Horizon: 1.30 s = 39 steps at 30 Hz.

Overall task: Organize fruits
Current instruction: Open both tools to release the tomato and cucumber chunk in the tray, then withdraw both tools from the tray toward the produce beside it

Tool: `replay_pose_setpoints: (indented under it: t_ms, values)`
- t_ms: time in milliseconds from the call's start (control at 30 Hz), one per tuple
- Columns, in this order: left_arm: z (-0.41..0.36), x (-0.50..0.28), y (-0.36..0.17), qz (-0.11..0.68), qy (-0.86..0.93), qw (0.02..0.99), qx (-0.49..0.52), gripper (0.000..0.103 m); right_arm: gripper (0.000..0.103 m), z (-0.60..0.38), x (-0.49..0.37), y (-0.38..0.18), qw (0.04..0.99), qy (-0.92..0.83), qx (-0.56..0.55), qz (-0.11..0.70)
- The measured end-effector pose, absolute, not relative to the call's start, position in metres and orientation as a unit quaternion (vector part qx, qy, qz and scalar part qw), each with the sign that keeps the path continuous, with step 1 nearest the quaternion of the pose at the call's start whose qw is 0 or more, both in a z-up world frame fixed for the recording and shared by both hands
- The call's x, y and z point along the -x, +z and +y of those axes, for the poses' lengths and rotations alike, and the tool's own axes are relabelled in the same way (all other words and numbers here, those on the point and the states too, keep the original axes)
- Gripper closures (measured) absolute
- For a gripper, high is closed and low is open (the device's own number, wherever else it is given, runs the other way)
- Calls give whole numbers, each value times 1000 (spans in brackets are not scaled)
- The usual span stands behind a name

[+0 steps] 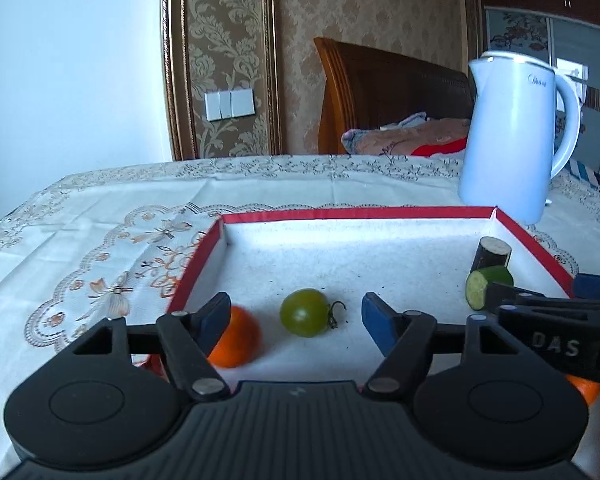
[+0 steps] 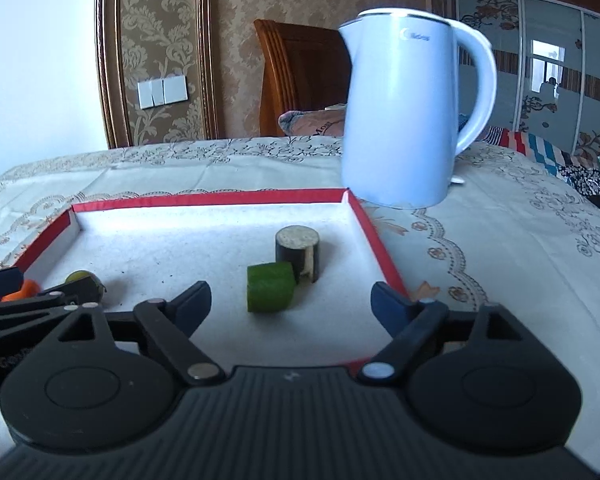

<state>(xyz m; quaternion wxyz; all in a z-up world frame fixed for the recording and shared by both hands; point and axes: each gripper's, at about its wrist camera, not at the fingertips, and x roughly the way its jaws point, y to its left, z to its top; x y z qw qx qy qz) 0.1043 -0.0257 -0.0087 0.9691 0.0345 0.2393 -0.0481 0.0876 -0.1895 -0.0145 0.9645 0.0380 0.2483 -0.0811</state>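
Left claw [image 1: 296, 316] stands spread over the red-rimmed tray [image 1: 356, 213], nothing between its pads; an orange fruit [image 1: 236, 338] lies beside its left finger, a green tomato [image 1: 305, 312] ahead. Right claw [image 2: 290, 304] likewise spread and empty, green cucumber piece [image 2: 270, 293] touching a dark cylinder [image 2: 298, 254] ahead; white kettle [image 2: 404, 112] on the desk beyond

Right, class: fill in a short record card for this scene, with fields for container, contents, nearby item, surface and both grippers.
container: red-rimmed tray, white inside
contents: green tomato, orange fruit, green cucumber piece touching an upright dark cylinder piece
nearby item: white kettle behind the tray
surface: patterned tablecloth
left gripper: open, holding nothing
right gripper: open, holding nothing
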Motion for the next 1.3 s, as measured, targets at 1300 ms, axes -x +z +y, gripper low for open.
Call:
replay_pose_setpoints:
  t_ms: [1300]
  values:
    - [26,-54,-28,277,-22,960,-34,29,8,-228,31,-34,969,-91,-36,227]
